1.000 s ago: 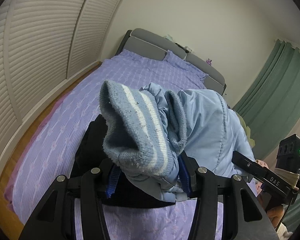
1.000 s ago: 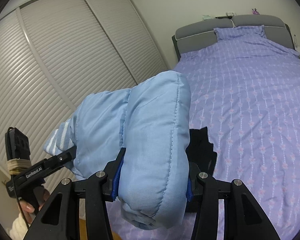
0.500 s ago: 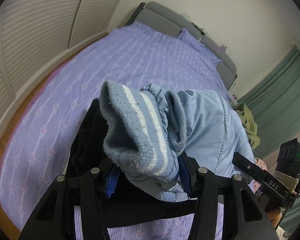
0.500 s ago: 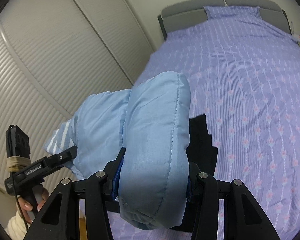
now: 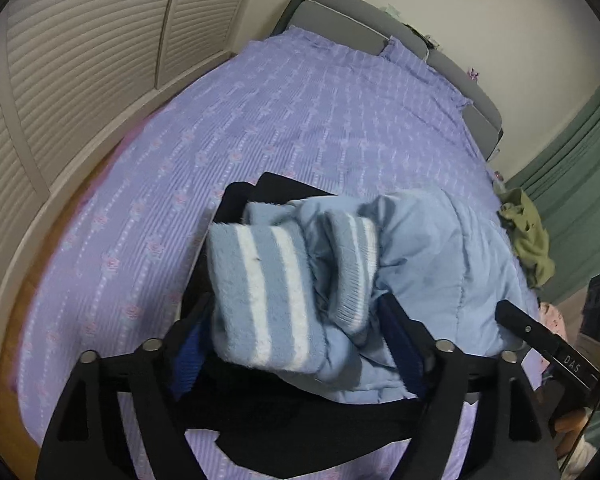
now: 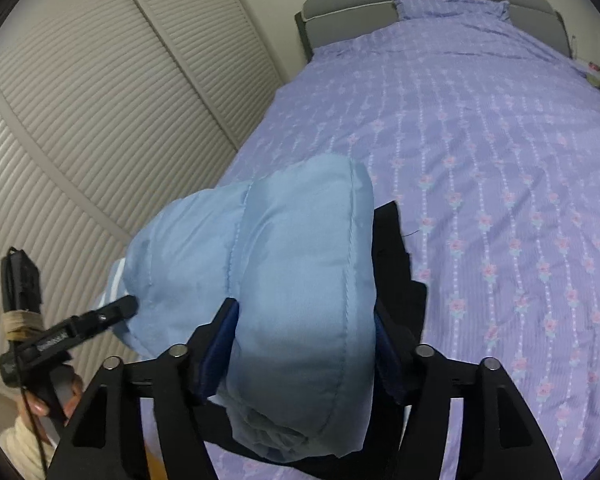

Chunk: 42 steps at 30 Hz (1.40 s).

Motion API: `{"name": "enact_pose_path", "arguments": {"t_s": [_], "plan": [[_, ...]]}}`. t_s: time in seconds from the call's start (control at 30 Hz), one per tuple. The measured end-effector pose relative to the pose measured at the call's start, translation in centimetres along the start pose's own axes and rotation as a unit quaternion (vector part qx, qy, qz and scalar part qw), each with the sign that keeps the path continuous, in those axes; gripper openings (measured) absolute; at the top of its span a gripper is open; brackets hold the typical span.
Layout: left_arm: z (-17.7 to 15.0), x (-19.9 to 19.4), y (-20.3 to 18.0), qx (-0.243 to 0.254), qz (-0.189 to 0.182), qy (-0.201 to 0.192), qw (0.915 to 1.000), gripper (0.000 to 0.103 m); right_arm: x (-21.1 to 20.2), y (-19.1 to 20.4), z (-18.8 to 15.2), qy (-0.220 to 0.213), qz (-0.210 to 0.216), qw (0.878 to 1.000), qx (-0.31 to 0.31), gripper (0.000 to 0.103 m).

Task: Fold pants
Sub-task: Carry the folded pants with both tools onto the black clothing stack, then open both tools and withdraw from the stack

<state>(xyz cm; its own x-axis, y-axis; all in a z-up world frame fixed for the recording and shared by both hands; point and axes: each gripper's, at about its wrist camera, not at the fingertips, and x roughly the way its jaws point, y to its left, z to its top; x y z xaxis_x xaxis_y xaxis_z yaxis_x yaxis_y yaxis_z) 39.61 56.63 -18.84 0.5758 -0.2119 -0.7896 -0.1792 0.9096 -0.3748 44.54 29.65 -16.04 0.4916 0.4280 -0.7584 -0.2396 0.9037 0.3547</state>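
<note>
Light-blue padded pants [image 5: 440,264] hang between both tools, left tool [image 5: 296,344] and right tool [image 6: 304,344] each clamped on them.

Black two-finger left gripper [image 5: 296,340] and right gripper [image 6: 304,344]: blue pads, silver pivot screws, white lettering, black cable; cream sleeve [image 6: 20,446].

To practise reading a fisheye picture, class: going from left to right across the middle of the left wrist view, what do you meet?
Louvred wardrobe doors → purple bedspread → striped knit cuff → light blue padded pants → olive green cloth → green curtain.
</note>
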Motion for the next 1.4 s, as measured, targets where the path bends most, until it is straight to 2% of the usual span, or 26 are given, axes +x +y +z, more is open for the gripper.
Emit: {"name": "enact_pose_path", "arguments": {"t_s": [0.07,0.17,0.23,0.33,0.43,0.73,0.87,0.9,0.93,1.13,1.23,1.4], "plan": [[-0.1,0.0,-0.1,0.009,0.006,0.003,0.9999,0.088,-0.4,0.2,-0.1,-0.001,-0.019,1.000,-0.005,0.074],[-0.3,-0.4,-0.4,0.009,0.022,0.002,0.9997,0.088,-1.0,0.4,-0.3,0.001,-0.031,0.999,-0.006,0.075],[-0.3,-1.5,-0.7,0.010,0.034,-0.012,0.9993,0.087,-1.8,0.7,-0.4,-0.004,-0.041,0.999,-0.006,0.078],[-0.4,-3.3,-0.9,0.016,0.060,-0.038,0.9974,0.087,-2.9,1.2,-0.4,-0.010,-0.062,0.998,-0.023,0.078],[-0.7,-4.7,-1.4,0.026,0.061,-0.050,0.9966,0.087,-3.6,1.4,-0.6,-0.012,-0.070,0.997,-0.030,0.078],[-3.3,-9.2,-5.6,0.107,0.072,-0.092,0.9873,0.088,-7.7,1.8,-2.8,-0.042,-0.074,0.995,-0.047,0.078],[-5.3,-12.8,-8.2,0.134,0.078,-0.125,0.9800,0.099,-11.6,1.7,-4.1,-0.068,-0.086,0.992,-0.055,0.079],[-5.8,-13.6,-9.0,0.140,0.080,-0.132,0.9781,0.102,-13.2,1.6,-4.6,-0.078,-0.092,0.991,-0.056,0.085],[-6.5,-14.6,-10.1,0.148,0.084,-0.139,0.9755,0.103,-14.2,1.4,-4.9,-0.085,-0.096,0.990,-0.055,0.089],[-10.7,-19.0,-15.8,0.183,0.083,-0.167,0.9652,0.103,-22.8,0.5,-7.5,-0.136,-0.128,0.981,-0.056,0.095],[-13.2,-21.1,-19.1,0.195,0.084,-0.183,0.9598,0.103,-26.5,-0.1,-8.7,-0.141,-0.144,0.978,-0.061,0.095],[-17.0,-23.2,-23.4,0.210,0.089,-0.199,0.9530,0.103,-32.5,-1.3,-11.3,-0.164,-0.139,0.975,-0.062,0.095]]}}
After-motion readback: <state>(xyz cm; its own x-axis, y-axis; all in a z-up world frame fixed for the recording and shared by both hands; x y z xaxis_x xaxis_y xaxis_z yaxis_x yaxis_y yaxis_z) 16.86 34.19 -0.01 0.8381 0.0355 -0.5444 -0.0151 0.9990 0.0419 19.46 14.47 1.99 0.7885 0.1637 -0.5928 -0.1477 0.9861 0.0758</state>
